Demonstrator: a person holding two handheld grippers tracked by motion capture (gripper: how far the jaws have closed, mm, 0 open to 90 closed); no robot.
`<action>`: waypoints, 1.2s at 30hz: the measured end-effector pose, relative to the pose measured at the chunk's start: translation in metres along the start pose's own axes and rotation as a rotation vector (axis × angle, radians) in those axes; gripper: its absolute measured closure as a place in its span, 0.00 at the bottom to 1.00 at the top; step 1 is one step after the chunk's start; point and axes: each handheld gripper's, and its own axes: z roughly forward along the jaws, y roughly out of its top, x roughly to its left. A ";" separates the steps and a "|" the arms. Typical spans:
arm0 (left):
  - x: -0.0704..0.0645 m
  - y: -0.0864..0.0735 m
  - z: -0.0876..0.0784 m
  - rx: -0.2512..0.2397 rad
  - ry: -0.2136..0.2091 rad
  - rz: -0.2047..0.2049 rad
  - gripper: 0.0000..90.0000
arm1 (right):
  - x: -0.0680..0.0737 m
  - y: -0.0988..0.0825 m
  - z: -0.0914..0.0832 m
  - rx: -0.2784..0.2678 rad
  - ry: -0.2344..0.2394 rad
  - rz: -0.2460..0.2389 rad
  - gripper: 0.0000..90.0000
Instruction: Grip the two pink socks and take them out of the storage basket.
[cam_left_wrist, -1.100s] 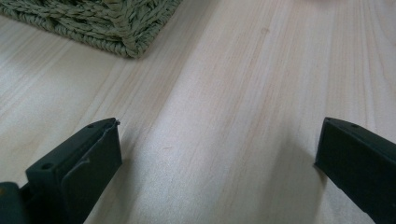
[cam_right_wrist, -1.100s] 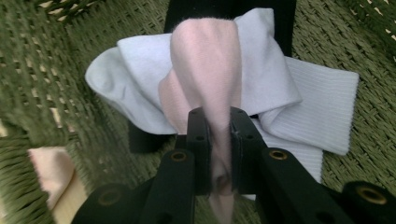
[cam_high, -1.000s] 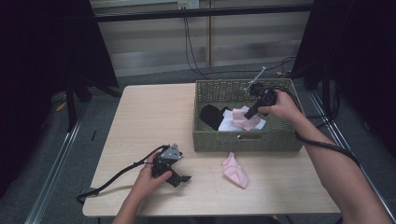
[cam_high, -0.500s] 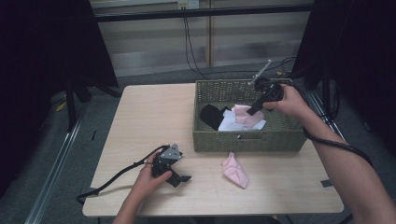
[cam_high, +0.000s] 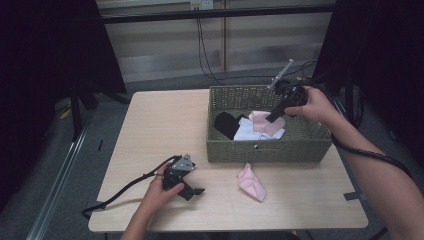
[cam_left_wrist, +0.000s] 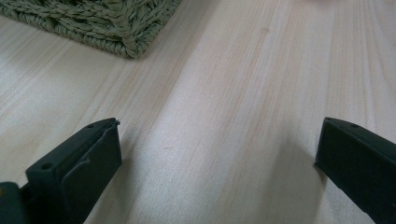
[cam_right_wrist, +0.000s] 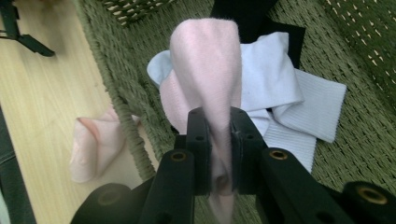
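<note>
A soft pink sock (cam_right_wrist: 205, 79) is clamped between the jaws of the right gripper (cam_high: 276, 113), seen right of centre in the high view, above the inside of the olive-green woven rectangular basket (cam_high: 265, 150). In the right gripper view the sock is pinched at the frame's lower middle and hangs over a white ribbed sock (cam_right_wrist: 289, 107) and a black sock (cam_right_wrist: 261, 18) lying on the basket floor. A second folded pink sock (cam_high: 251, 182) lies on the pale wooden table (cam_high: 160, 125), just below the basket's front wall in the high view. At the lower left of that view the left gripper (cam_high: 192, 190) is rested on the table, its jaws spread wide with nothing between them.
</note>
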 end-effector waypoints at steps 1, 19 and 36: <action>0.000 0.000 0.000 0.000 0.000 0.000 0.00 | 0.001 0.001 -0.002 -0.002 0.001 -0.008 0.89; 0.000 0.000 0.000 -0.002 0.000 -0.002 0.00 | 0.027 0.012 -0.025 0.004 0.021 -0.073 0.89; 0.000 0.000 0.000 0.000 0.000 0.000 0.00 | 0.056 0.018 -0.032 0.026 0.045 -0.153 0.89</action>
